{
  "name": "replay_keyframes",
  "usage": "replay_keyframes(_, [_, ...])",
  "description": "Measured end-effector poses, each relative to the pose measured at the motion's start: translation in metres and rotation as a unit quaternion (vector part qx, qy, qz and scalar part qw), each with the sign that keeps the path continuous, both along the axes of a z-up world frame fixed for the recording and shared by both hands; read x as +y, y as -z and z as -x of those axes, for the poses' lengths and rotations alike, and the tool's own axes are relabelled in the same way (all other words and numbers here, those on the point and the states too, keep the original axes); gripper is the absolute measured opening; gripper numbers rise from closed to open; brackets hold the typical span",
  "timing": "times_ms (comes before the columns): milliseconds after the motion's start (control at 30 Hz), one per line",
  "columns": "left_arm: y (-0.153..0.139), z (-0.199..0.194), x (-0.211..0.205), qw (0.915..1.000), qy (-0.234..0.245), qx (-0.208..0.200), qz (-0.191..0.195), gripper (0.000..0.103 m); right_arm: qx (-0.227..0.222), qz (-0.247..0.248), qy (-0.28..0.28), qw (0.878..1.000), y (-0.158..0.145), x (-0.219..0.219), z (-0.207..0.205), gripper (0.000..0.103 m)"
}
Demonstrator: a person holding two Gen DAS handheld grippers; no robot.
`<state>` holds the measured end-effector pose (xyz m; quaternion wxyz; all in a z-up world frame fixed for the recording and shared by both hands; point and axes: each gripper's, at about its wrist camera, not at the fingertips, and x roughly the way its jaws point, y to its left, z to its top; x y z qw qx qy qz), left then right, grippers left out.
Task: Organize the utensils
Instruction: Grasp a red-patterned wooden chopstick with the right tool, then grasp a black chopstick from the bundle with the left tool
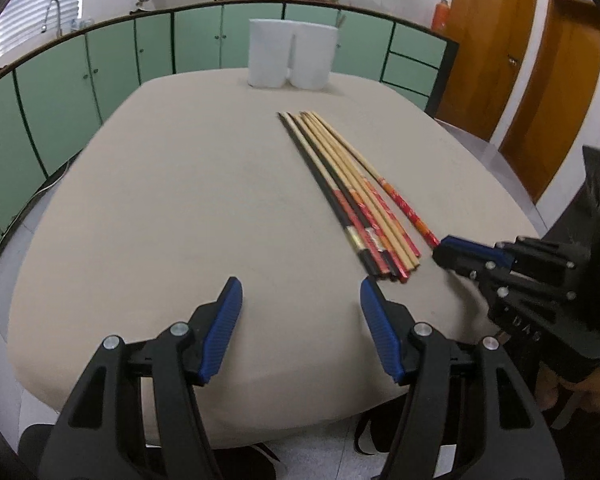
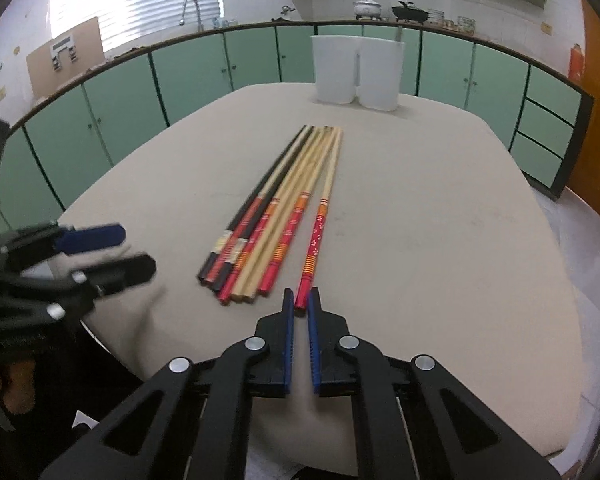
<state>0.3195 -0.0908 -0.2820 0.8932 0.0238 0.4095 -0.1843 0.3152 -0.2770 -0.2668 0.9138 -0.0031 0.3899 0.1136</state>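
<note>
Chopstick end hidden btwn right gripper fingers, closed.

Raised lettering "DAS" appears on the black body of the right gripper, seen in the left wrist view. No other text is legible.

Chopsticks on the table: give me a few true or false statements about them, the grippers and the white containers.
1. The right gripper is closed on the near end of the rightmost chopstick. True.
2. The left gripper holds a chopstick. False: it is open and empty.
3. The chopsticks stand inside the white containers. False: they lie flat on the table.
4. Two white containers stand side by side at the table's far end. True.
</note>
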Motion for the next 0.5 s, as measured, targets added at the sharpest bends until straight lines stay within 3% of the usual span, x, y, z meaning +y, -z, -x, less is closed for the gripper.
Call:
replay_keyframes(300, [0.005, -0.008, -0.032, 0.9995, 0.018, -0.002, -0.027, 0.060, 0.006, -0.022, 0.013, 1.000, 0.002, -0.016, -0.002, 0.006])
replay_keyframes(500, [0.006, -0.017, -0.033, 0.9989, -0.005, -0.003, -0.046, 0.061, 0.008, -0.028, 0.014, 0.999, 0.002, -0.017, -0.002, 0.006])
